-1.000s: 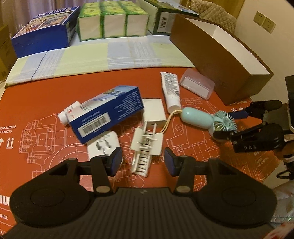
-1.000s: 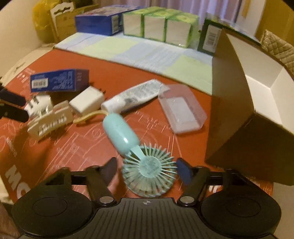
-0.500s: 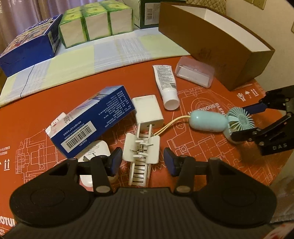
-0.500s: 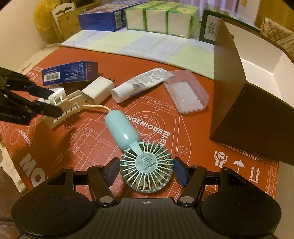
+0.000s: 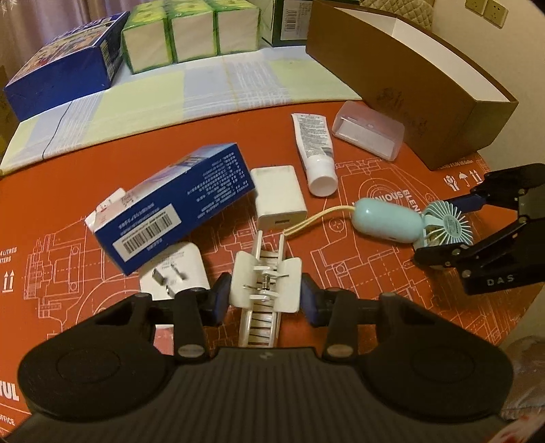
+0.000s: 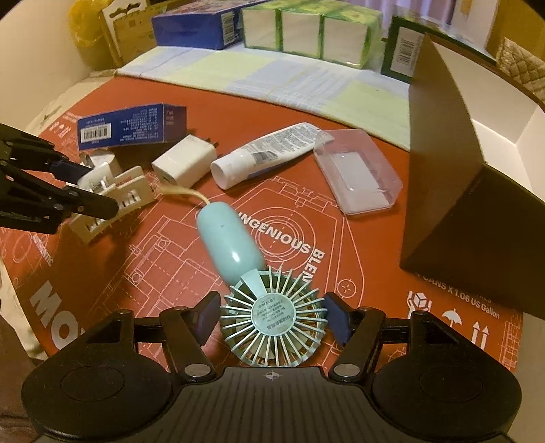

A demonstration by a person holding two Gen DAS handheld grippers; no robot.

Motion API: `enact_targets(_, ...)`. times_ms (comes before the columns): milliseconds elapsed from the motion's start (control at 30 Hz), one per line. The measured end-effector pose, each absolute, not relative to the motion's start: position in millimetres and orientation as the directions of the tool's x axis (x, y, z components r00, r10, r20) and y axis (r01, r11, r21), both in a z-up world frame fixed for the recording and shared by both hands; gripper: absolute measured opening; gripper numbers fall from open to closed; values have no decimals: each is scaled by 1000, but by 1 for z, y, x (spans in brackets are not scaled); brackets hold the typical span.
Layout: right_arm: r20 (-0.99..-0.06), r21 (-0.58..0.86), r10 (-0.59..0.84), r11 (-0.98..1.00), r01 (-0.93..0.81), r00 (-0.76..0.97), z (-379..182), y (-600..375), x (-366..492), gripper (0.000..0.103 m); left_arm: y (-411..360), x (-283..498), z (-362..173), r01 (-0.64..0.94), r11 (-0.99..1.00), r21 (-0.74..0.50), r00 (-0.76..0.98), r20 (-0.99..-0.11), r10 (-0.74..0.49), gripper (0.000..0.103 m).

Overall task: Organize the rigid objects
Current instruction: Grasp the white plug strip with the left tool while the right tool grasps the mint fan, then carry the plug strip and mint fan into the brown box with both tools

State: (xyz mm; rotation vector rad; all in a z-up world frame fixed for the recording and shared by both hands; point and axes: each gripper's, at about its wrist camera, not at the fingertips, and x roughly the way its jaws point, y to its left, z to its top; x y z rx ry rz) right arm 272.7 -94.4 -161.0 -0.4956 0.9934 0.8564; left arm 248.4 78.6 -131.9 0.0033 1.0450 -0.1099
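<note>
A white hair clip (image 5: 265, 283) lies on the red mat (image 5: 102, 170), teeth pointing away from me. My left gripper (image 5: 265, 298) straddles it, jaws closing, with both pads touching the clip's wings; the right wrist view shows this gripper (image 6: 90, 187) around the same clip (image 6: 129, 194). A small mint hand fan (image 6: 231, 238) lies flat, its round head between the fingers of my right gripper (image 6: 271, 315). Those jaws are opening, with thin gaps beside the head. The left wrist view shows the fan (image 5: 385, 219) with the right gripper (image 5: 439, 228) at its head.
Near the clip lie a blue carton (image 5: 177, 201), a white charger (image 5: 279, 197) and a plug adapter (image 5: 173, 272). A white tube (image 5: 313, 150) and a clear case (image 5: 368, 134) lie farther back. An open brown box (image 5: 408, 85) stands at the right. Tissue packs (image 5: 190, 30) line the rear.
My left gripper has come down over the hair clip and its jaws have narrowed onto the wings. The right gripper has stayed around the fan head, its jaws slightly wider.
</note>
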Motion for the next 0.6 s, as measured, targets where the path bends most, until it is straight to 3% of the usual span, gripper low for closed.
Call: enact_targets(600, -874, 18, 397, 604, -797, 281, -162, -100, 269, 60, 77, 248, -134, 78, 996, -48, 495, -865, -80, 37)
